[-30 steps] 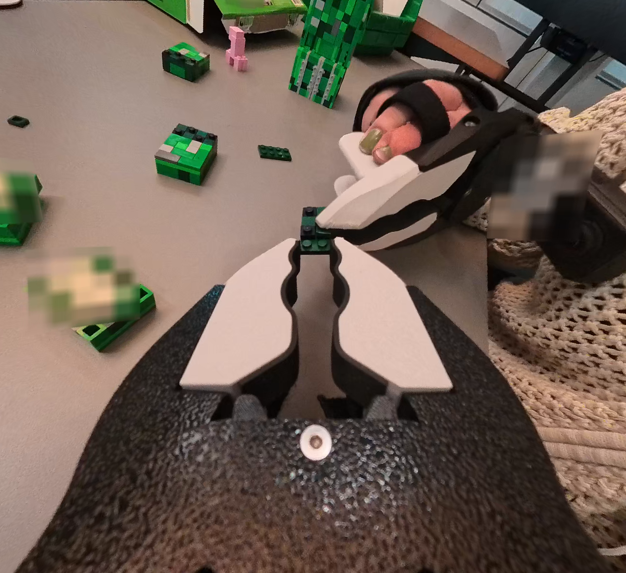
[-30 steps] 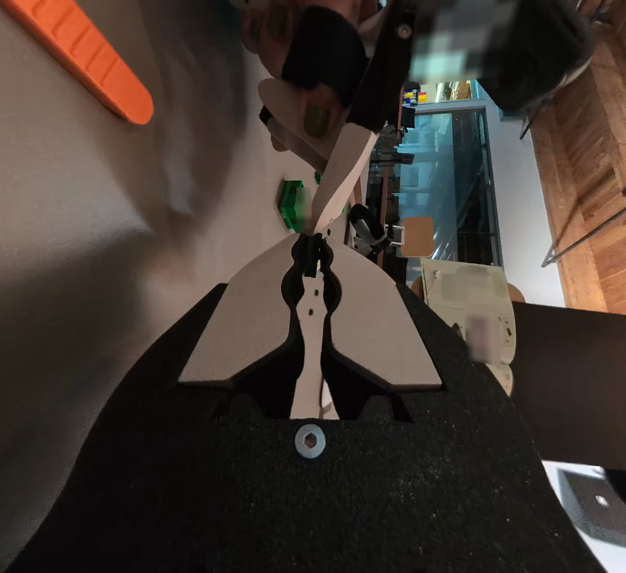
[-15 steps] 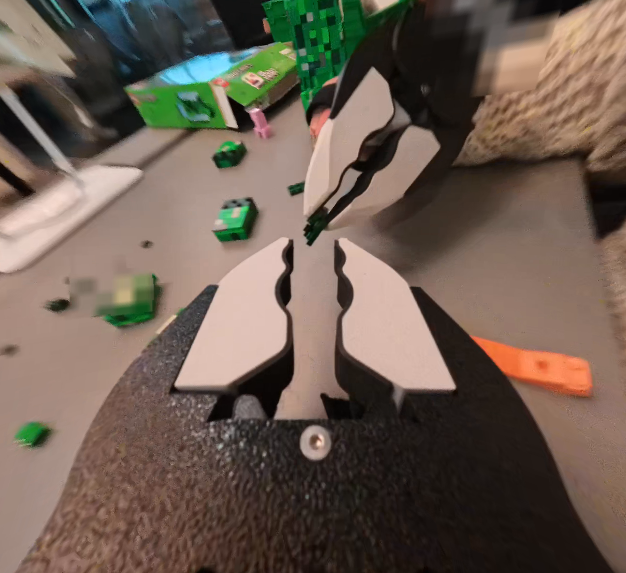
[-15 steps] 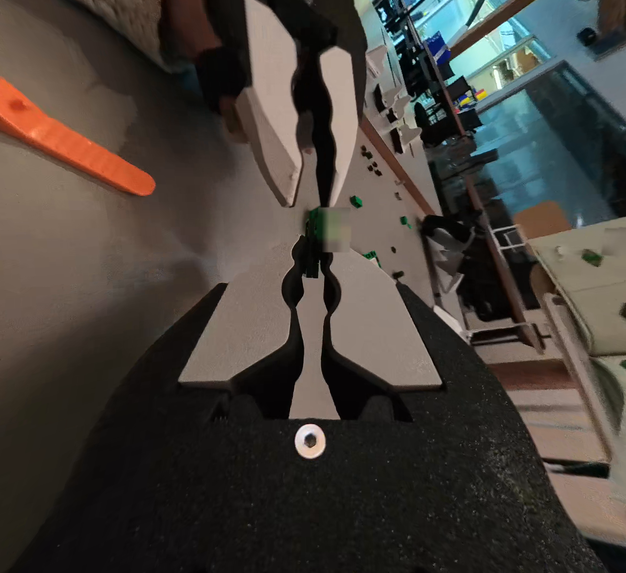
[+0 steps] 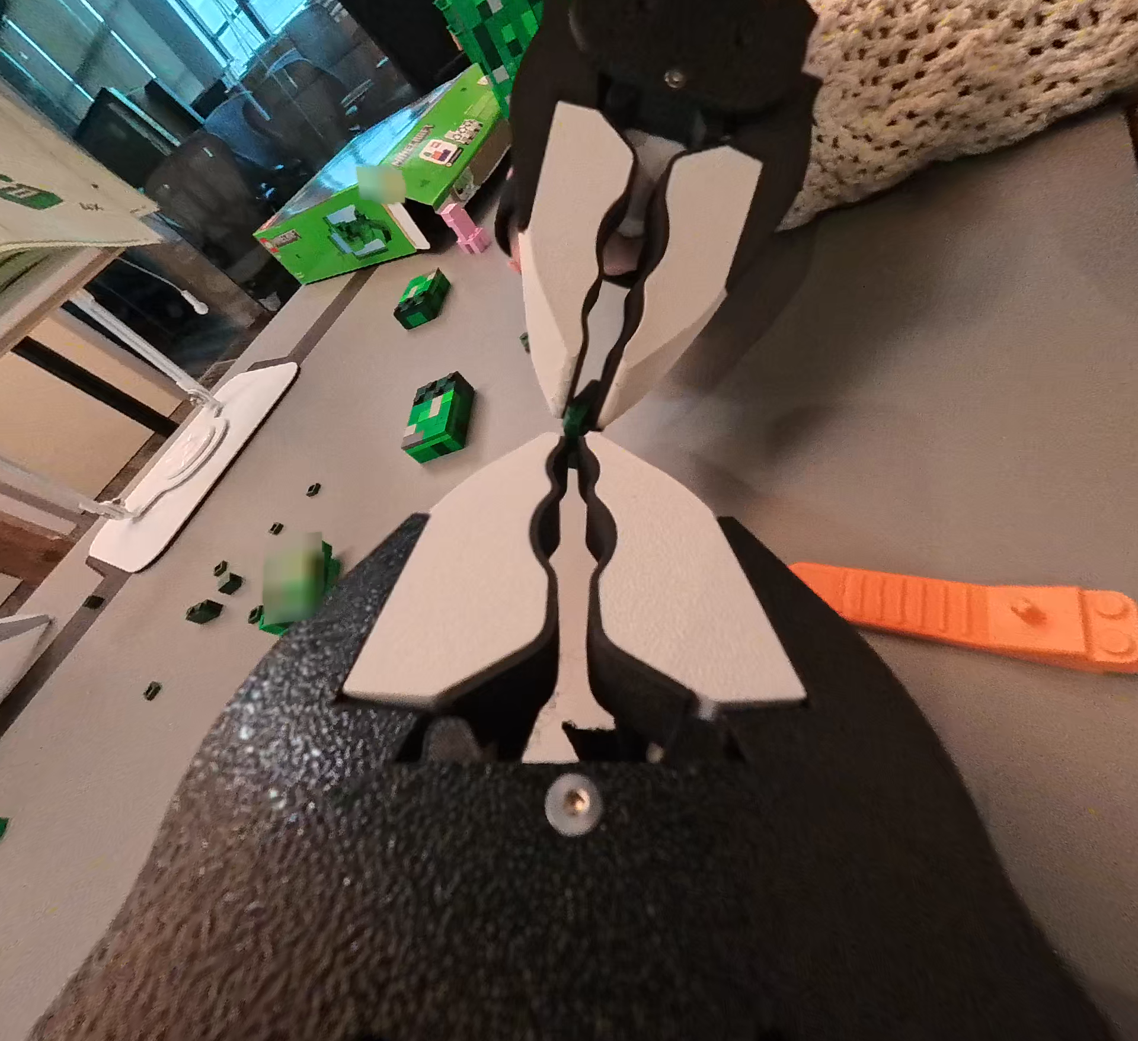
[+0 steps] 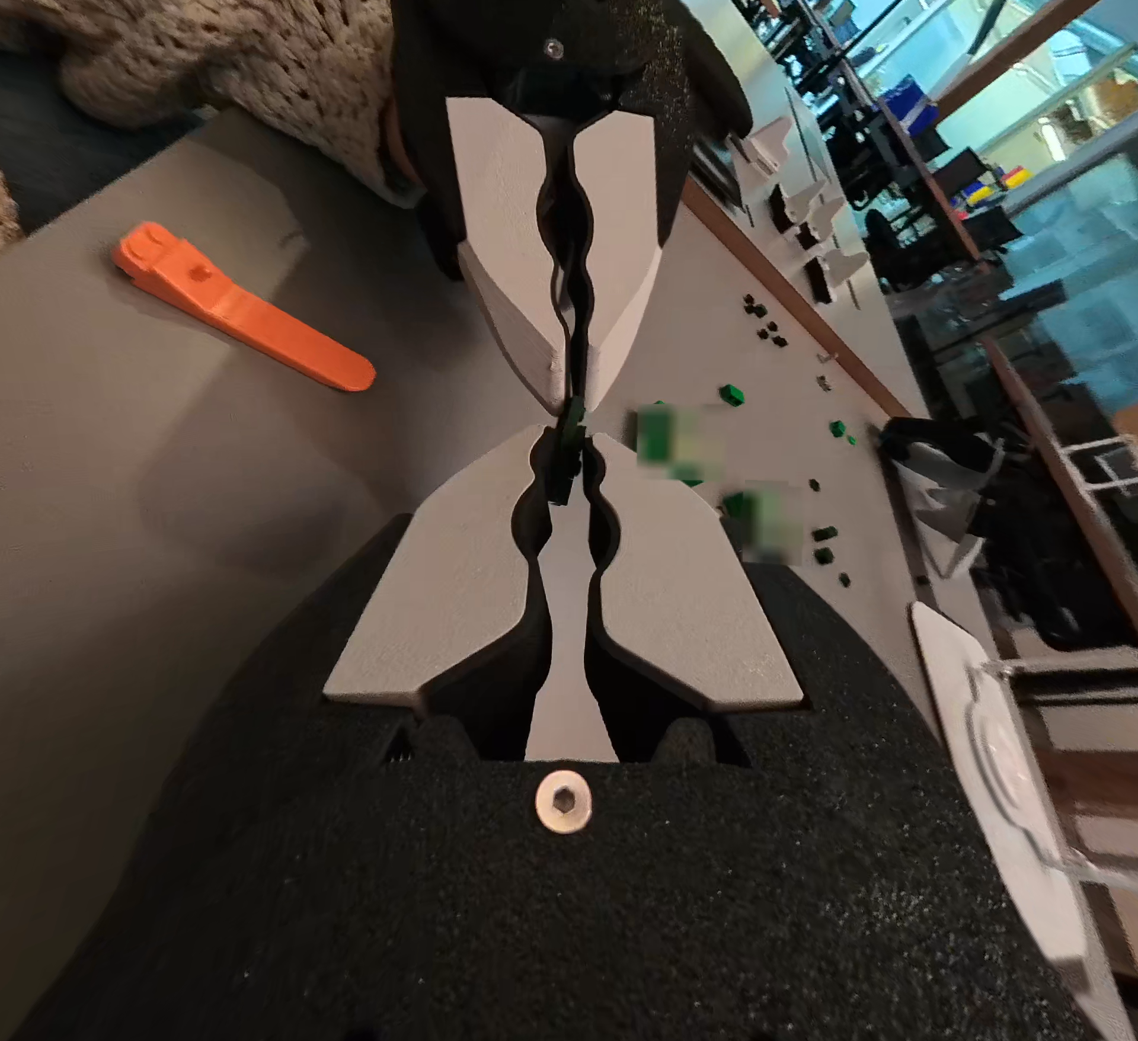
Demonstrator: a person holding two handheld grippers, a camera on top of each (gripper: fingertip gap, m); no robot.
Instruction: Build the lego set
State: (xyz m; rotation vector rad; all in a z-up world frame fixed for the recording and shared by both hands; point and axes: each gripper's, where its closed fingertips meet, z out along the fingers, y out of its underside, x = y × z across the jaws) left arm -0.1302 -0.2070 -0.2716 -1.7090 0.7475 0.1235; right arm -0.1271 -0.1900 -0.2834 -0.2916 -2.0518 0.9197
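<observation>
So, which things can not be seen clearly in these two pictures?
- Dark green piece, both views: pinched between both grippers' fingertips, so its shape is hidden.
- Pale-and-green patches on the table, both views: mosaic covers them.
- Orange tool, left wrist view: far end cut by the edge.

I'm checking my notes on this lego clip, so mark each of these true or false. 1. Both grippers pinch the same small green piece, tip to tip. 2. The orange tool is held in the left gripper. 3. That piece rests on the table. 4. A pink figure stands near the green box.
1. True: the left gripper and the right gripper meet at the small green piece, each closed on it.
2. False: the orange tool lies on the grey table, apart from both grippers.
3. False: the piece is held up in the air between the fingertips.
4. True: the pink figure stands just beside the green box.
</observation>
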